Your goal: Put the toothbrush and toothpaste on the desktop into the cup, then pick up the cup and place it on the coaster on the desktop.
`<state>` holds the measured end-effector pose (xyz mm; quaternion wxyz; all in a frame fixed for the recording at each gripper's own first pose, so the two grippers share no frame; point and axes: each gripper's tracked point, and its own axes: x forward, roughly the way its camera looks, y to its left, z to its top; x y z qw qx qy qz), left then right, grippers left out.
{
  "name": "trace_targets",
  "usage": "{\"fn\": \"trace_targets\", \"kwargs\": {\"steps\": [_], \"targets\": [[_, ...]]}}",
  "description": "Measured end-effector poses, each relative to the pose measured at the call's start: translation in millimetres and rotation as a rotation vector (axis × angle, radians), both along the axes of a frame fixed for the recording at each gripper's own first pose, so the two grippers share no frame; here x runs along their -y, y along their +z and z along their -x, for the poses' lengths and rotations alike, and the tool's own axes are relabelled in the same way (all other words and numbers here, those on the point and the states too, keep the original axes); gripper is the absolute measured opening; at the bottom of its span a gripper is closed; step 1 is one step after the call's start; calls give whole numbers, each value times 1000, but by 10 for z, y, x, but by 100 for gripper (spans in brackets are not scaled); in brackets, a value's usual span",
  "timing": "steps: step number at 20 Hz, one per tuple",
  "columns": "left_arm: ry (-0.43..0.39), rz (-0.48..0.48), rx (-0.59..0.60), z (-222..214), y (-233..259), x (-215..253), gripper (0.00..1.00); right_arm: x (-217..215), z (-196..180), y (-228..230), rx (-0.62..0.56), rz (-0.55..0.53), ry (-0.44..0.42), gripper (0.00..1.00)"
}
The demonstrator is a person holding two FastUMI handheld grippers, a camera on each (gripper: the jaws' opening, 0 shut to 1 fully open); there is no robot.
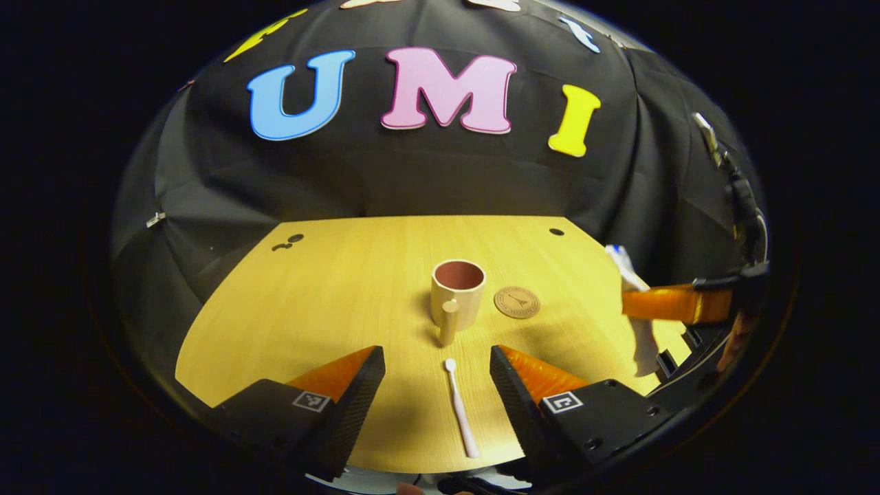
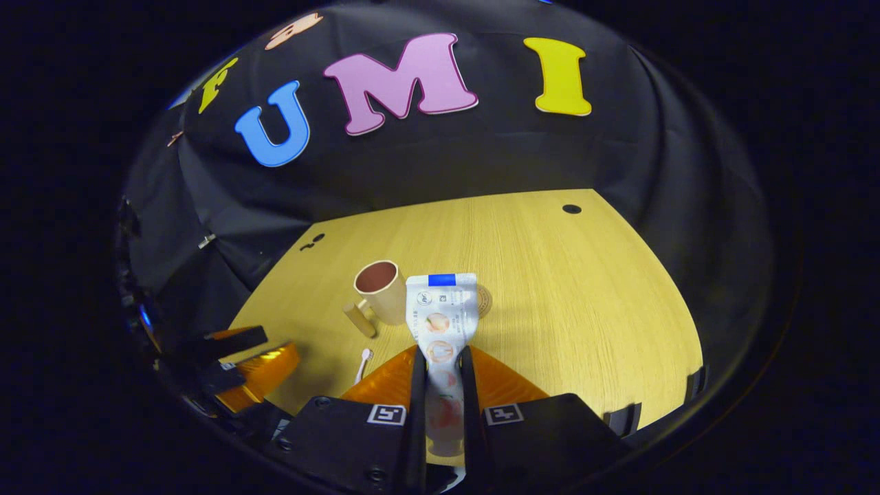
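A tan cup [image 1: 458,293] with a dark red inside and a handle toward me stands mid-table; it also appears as the cup [image 2: 380,291] in the right gripper view. A round brown coaster [image 1: 516,302] lies just right of it. A white toothbrush [image 1: 461,408] lies on the wood between the spread fingers of my open left gripper [image 1: 437,368]. My right gripper [image 2: 440,364] is shut on a white toothpaste tube [image 2: 441,316], held above the table, its blue-striped end pointing away. The tube partly hides the coaster [image 2: 485,300].
The wooden tabletop [image 1: 330,302] has small dark holes near its far corners [image 1: 556,232]. Black cloth hangs behind and beside it. My right gripper with the tube [image 1: 677,306] shows at the right edge of the left gripper view.
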<state>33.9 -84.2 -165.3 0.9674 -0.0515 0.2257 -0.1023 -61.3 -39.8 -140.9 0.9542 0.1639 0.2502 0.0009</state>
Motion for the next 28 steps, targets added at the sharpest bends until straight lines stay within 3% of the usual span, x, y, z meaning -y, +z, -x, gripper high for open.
{"fn": "trace_targets", "kwargs": {"steps": [7,13,16,20,23,26,28], "targets": [[-26,-2,-172,-181,-589,302,89,361,111,443,75,-47,-46,26],[-23,-42,-284,-314,-959,373,77,607,129,396,65,-41,-65,26],[-21,-32,-340,-341,-1080,413,61,679,106,371,55,-53,-69,26],[-11,-31,-405,-343,-1230,453,50,748,81,336,43,-55,-69,26],[-6,-72,-455,-289,-1365,423,28,765,54,350,43,-54,-69,26],[-18,-108,-441,-305,-1365,402,13,769,52,344,43,-50,-71,26],[-41,-116,-443,-301,-1356,408,11,745,52,351,40,-56,-77,26]]}}
